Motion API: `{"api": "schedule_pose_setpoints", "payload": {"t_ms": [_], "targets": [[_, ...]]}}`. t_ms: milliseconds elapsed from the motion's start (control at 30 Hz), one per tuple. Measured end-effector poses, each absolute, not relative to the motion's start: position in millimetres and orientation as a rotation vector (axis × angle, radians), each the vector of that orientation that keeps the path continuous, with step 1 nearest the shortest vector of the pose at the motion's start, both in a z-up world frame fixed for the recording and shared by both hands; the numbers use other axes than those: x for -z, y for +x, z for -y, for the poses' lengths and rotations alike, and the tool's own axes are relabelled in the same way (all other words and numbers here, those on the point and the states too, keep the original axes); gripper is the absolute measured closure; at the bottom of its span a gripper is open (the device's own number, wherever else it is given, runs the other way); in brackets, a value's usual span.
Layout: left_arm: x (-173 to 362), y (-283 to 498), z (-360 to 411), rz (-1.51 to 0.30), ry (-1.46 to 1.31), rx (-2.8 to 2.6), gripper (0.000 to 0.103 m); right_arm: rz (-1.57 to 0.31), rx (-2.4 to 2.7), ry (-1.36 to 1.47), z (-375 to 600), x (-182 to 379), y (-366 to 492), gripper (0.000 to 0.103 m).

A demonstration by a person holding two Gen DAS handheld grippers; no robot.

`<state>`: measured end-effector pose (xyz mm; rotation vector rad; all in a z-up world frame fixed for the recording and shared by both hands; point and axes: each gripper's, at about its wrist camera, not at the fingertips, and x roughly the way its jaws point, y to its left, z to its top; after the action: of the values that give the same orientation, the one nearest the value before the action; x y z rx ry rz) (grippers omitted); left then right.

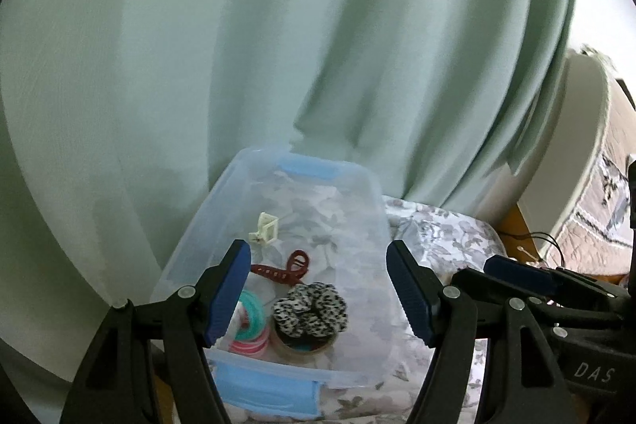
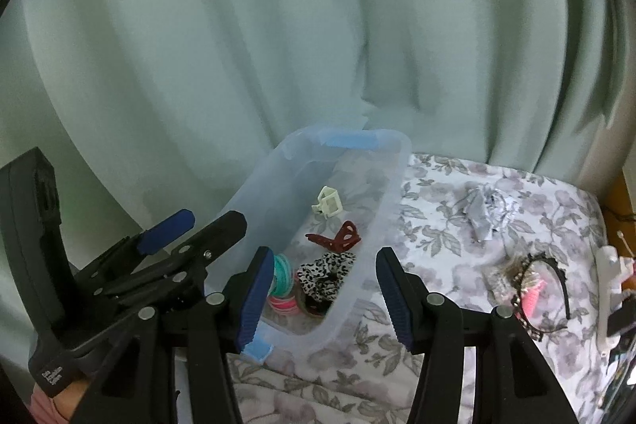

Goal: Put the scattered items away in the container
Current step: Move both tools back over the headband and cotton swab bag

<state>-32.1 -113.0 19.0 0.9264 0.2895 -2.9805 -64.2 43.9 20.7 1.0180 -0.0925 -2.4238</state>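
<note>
Curtain point(image 2: 278, 46) of pale green cloth fills the back of both views, and below it the bed point(image 2: 457, 217), under a floral grey-and-white cover, carries everything you are tidying.

On that cover stands the clear plastic container with blue latch handles point(image 2: 391, 185), lidless, close against the curtain. It already holds a good share: a black-and-white spotted fabric scrunchie point(image 1: 312, 308) lying on top of a brown roll of tape point(image 1: 296, 346), a stack of teal and pink coiled hair ties point(image 1: 250, 328), a dark red plastic claw clip point(image 1: 284, 267) and a cream plastic claw clip point(image 1: 264, 227) nearer the far end.

Judging from the right wrist view, some work is left. Well to the right of the container, a crumpled grey-and-white piece of paper or cloth point(image 2: 491, 211) lies on the cover, and nearer you a black ornate headband point(image 2: 544, 285) lies with a small pink item point(image 2: 528, 299), too blurred to name. Whether the white object at the far right edge belongs to the job, you cannot tell.

Your left hand-held gripper point(image 1: 320, 295) hovers over the near end of the container with its blue pads spread wide and nothing between them. Your right hand-held gripper point(image 2: 324, 301) stands just as wide apart, empty, over the container's near right corner.
</note>
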Motion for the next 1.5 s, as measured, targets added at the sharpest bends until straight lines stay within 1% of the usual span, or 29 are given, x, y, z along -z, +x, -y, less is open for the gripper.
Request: {"api": "schedule_pose_setpoints", "payload": {"t_ms": [167,367,667,867,1133,1500], "targets": [[-24.6,-28.6,82.3,-0.231,0.944,3.027,0.031,0.162,2.465,0.992,-75.5,-23.7,-52.7,0.044],[-22.6,-28.7,48.0,-0.237,0.973,3.07,0.031,0.27,2.508,0.982,-117.1,-22.3,-42.8,0.044],[-3.8,-37.5,-2.7,-0.202,1.093,3.075,0.031,0.384,2.566,1.013,-171.8,-7.7,-32.6,0.043],[22.2,-47.7,-23.6,-0.141,1.232,2.996,0.031,0.463,2.604,1.059,-207.3,8.3,-32.8,0.043],[46.7,-56.6,-40.6,-0.157,1.337,3.02,0.031,0.573,2.65,1.163,-249.8,36.9,-38.5,0.043],[83.6,-81.3,-56.3,-0.149,1.497,2.979,0.031,0.584,2.615,1.308,-262.3,74.1,-57.8,0.043]]}}
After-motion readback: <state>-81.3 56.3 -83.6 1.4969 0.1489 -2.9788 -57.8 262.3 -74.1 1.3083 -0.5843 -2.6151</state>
